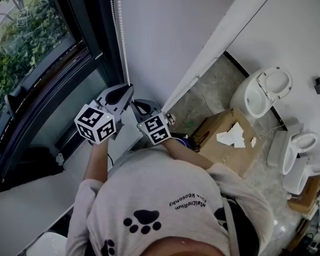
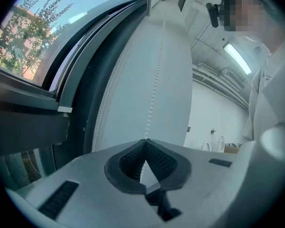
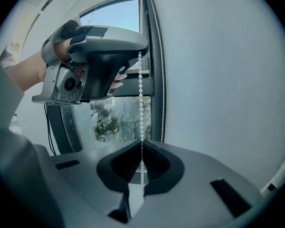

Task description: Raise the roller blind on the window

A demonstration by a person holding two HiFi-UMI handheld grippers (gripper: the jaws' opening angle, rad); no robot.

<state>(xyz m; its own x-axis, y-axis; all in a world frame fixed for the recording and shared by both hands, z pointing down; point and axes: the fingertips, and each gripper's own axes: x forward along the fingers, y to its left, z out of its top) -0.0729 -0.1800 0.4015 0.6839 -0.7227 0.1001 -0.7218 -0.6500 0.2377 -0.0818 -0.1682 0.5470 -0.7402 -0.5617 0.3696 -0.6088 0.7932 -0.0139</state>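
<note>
A white bead chain (image 1: 121, 36) hangs in two strands beside the dark window frame (image 1: 69, 73). My left gripper (image 1: 129, 88) is shut on one strand; in its own view the chain (image 2: 155, 80) runs straight up from the closed jaws (image 2: 145, 141). Just below it, my right gripper (image 1: 134, 104) is shut on the same strand. In the right gripper view the chain (image 3: 141, 99) stretches from the left gripper (image 3: 141, 49) down into my closed jaws (image 3: 142, 144). The second strand (image 3: 162, 80) hangs free along the frame. The blind's fabric is not in view.
A white wall (image 1: 165, 31) rises right of the chain. The window sill (image 1: 37, 188) lies below the glass. On the floor to the right are a cardboard box (image 1: 226, 140) and white toilets (image 1: 261, 92).
</note>
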